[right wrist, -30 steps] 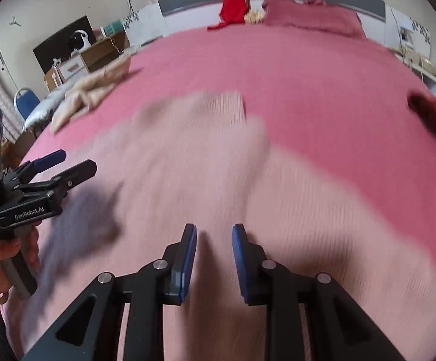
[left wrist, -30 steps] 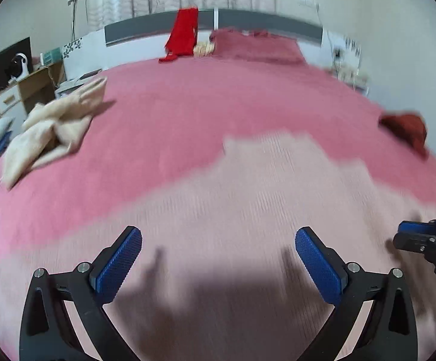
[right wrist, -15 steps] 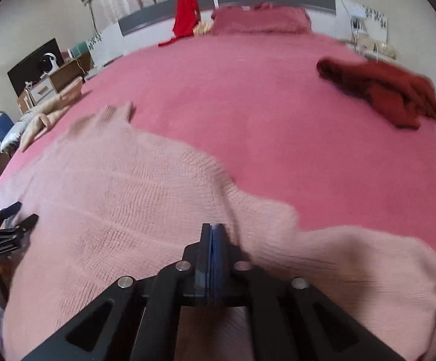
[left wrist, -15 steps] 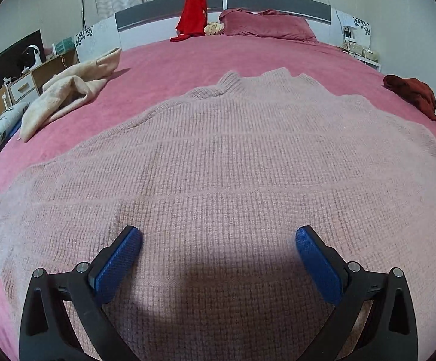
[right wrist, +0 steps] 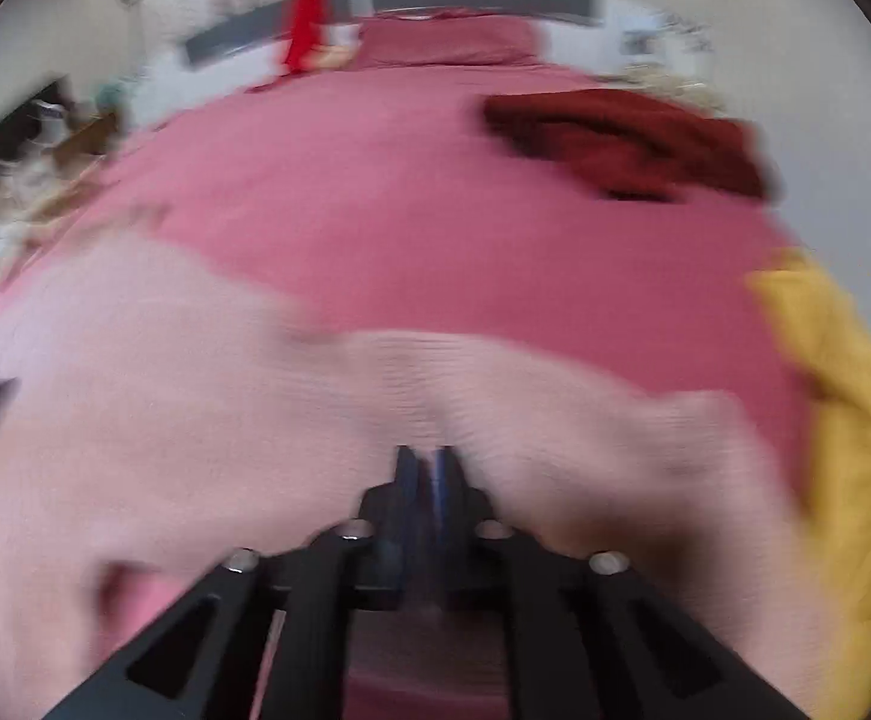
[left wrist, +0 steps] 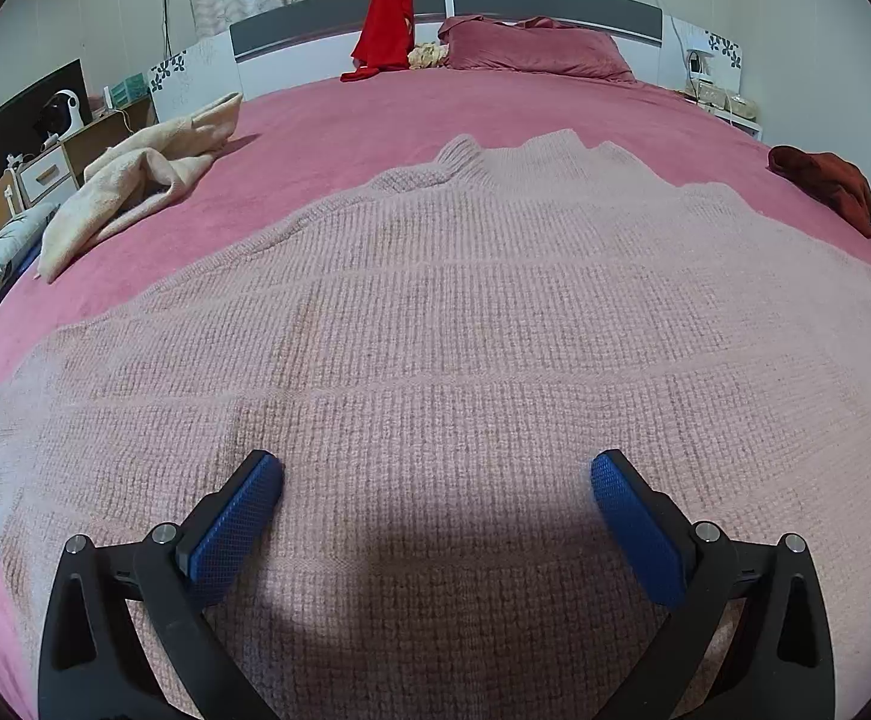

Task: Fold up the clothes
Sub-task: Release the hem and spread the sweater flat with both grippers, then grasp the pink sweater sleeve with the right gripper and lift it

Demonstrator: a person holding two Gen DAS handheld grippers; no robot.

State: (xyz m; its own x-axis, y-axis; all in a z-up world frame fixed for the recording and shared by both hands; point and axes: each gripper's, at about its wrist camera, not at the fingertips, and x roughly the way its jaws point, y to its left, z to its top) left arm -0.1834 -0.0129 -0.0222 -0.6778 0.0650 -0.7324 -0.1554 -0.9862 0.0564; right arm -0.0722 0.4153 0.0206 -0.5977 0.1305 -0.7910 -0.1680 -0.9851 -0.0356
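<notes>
Bed (left wrist: 375,120): the right view now takes in more of its far right side than half a second ago, a yellow garment (right wrist: 843,420) included.
Pink sweater (left wrist: 465,330): spread flat on the near bed, collar far; left view unchanged.
Left gripper (left wrist: 435,480): jaws released wide above the near knit, grasping nothing.
Right gripper (right wrist: 426,468): jaws closing, nearly clenched, a bunched sleeve fold (right wrist: 435,396) at their tips; blur hides whether it is pinched.
</notes>
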